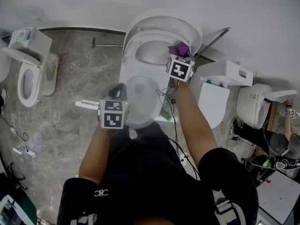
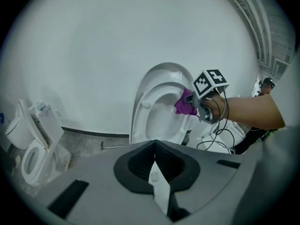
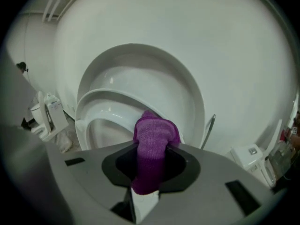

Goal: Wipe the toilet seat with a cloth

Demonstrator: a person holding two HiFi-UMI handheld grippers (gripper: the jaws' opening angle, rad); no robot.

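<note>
Purple cloth (image 3: 153,142) clamped between jaws of right gripper (image 3: 148,179).

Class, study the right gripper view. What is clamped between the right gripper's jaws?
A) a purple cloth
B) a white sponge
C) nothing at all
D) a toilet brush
A: the right gripper has its jaws closed on a purple cloth, which sticks out in front of the raised toilet seat.

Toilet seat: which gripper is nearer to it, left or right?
Right. The right gripper holds the purple cloth at the raised toilet seat; the left gripper, shut and empty, sits back nearer the person, apart from it.
</note>
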